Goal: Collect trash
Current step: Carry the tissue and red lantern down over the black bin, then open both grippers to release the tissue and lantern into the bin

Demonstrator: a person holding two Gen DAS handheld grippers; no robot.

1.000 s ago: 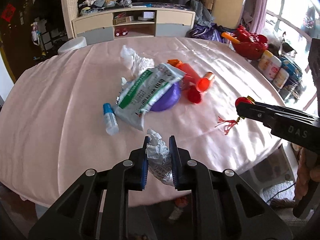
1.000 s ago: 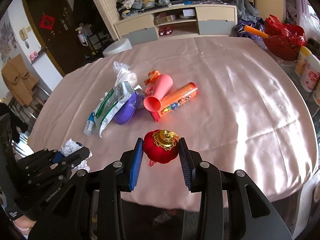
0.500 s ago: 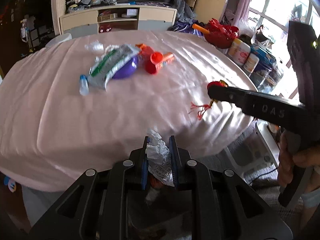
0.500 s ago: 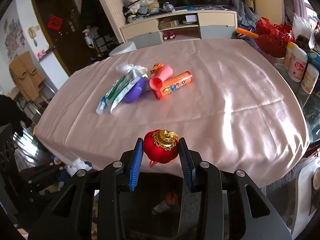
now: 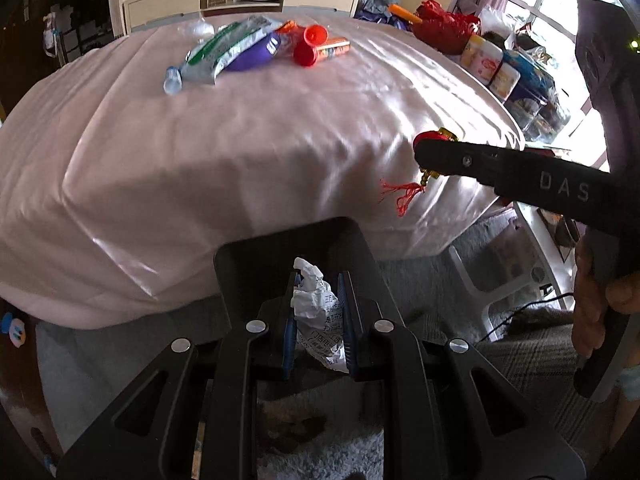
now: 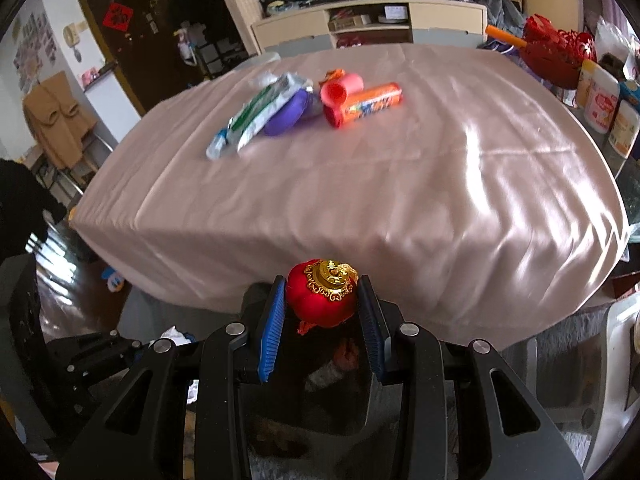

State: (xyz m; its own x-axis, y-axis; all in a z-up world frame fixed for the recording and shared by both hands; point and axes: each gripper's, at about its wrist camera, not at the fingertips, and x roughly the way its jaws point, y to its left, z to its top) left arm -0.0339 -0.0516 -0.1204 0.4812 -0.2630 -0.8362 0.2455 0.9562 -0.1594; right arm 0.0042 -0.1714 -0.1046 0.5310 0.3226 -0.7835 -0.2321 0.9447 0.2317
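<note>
Paper point(image 5: 318, 316), crumpled, sits clamped between the left gripper point(image 5: 318, 320) pads above a black bin point(image 5: 256, 256). The right gripper point(image 6: 322, 320) squeezes a red ornament point(image 6: 324, 298) off the table point(image 6: 360, 184) edge.

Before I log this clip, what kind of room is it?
Most likely a lived-in home living or dining room: a large table under a pink satin cloth, a low cabinet piled with clothes along the far wall, and a dark entrance door bearing a red paper decoration.
</note>
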